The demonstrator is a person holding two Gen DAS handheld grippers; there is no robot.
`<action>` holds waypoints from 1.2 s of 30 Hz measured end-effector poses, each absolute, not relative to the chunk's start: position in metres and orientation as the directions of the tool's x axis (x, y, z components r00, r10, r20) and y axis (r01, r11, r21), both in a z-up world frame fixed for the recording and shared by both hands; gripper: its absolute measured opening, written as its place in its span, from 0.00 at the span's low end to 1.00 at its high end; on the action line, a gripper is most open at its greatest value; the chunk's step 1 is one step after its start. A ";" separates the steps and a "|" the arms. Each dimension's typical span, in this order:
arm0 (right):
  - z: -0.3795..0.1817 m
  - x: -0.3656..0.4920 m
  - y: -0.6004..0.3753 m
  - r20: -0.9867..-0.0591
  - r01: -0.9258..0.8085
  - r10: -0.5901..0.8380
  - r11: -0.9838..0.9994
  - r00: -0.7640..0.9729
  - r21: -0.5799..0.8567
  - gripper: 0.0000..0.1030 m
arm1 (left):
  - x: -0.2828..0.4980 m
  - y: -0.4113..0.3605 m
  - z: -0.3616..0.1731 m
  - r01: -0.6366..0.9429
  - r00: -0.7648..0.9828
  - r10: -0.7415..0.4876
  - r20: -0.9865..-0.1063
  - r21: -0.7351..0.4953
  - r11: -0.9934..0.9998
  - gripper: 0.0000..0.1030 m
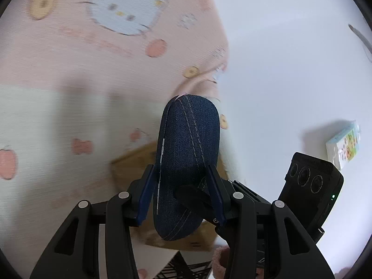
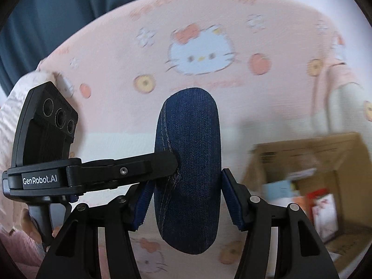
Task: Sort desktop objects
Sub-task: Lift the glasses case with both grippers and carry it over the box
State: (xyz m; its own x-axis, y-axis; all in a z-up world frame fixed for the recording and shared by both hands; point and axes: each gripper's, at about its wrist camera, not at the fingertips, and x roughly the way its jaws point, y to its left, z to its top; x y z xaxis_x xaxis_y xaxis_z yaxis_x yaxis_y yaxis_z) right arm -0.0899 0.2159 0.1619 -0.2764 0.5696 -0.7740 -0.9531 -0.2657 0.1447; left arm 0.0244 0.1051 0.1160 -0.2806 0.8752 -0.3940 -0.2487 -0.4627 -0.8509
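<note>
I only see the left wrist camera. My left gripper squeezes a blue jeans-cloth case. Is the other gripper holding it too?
Observer: Yes. In the right wrist view the right gripper has the denim case clamped between its two pads.
Operator: Is the cardboard box behind it empty?
Observer: No. It stands open, with a red-and-pink packet and a pale blue item inside, both blurred.
Operator: What's past the pink cloth?
Observer: Dark blue fabric, maybe a curtain, hangs beyond its far edge.
</note>
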 end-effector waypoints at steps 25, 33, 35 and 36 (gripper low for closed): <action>0.134 0.173 0.215 -0.888 -0.965 0.456 0.196 -0.065 0.172 0.54 | -0.009 0.401 0.092 -0.206 0.174 0.791 -0.586 -0.807 -0.553 0.47; 0.097 0.205 0.234 -0.925 -0.950 0.367 0.241 -0.101 0.200 0.52 | -0.016 0.431 0.057 -0.157 0.187 0.738 -0.649 -0.761 -0.629 0.47; 0.090 0.205 0.238 -0.938 -0.957 0.337 0.237 -0.083 0.170 0.52 | -0.014 0.436 0.052 -0.163 0.184 0.718 -0.672 -0.741 -0.652 0.47; 0.084 0.204 0.241 -0.946 -0.962 0.316 0.227 -0.077 0.154 0.52 | -0.012 0.439 0.049 -0.164 0.179 0.707 -0.684 -0.729 -0.664 0.47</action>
